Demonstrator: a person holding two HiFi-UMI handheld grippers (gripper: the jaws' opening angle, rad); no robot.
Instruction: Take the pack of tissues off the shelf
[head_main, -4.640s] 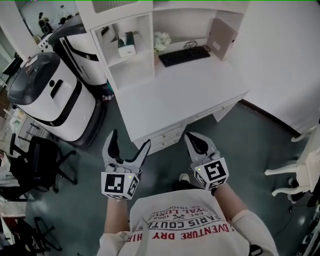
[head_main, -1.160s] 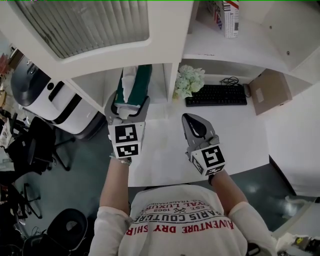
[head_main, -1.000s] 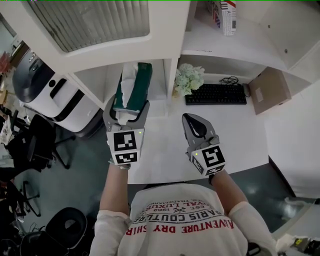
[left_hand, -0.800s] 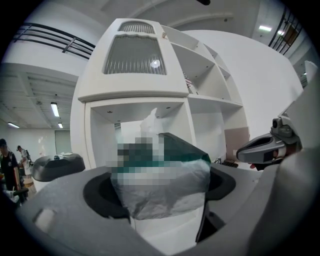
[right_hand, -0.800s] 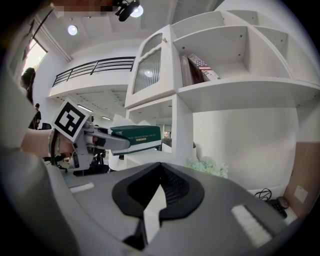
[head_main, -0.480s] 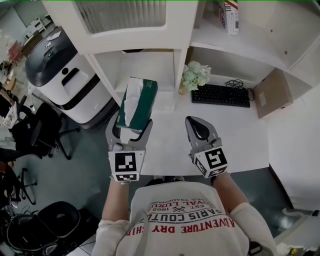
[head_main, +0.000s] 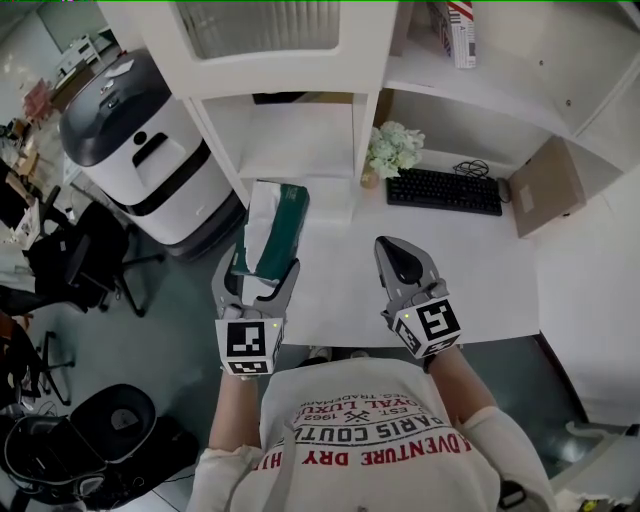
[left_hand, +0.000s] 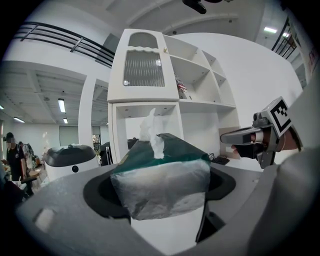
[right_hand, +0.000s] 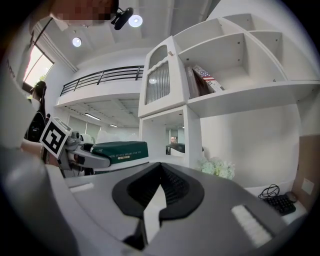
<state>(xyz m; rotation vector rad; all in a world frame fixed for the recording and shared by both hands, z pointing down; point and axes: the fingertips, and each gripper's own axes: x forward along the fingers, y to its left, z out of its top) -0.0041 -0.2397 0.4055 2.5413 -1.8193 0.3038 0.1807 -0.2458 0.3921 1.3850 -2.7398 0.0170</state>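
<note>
The pack of tissues (head_main: 272, 228), dark green with a clear end and a white tissue sticking out, is out of the shelf, in the air over the desk's left edge. My left gripper (head_main: 258, 270) is shut on its near end, and in the left gripper view the pack (left_hand: 160, 175) fills the space between the jaws. The open shelf compartment (head_main: 300, 140) beyond it holds nothing. My right gripper (head_main: 395, 250) hangs shut and empty over the desk, to the right of the pack. From the right gripper view the pack (right_hand: 120, 149) shows at the left, with the right gripper's (right_hand: 159, 176) jaws together.
The white desk (head_main: 470, 270) carries a black keyboard (head_main: 445, 190), a bunch of pale flowers (head_main: 393, 150) and a brown board (head_main: 545, 185). A white and black machine (head_main: 150, 160) stands left of the shelf unit. Black office chairs (head_main: 70, 270) stand at far left.
The left gripper has drawn back from the shelf compartment toward me with the tissue pack in it, now clear of the shelf. The right gripper has hardly moved.
</note>
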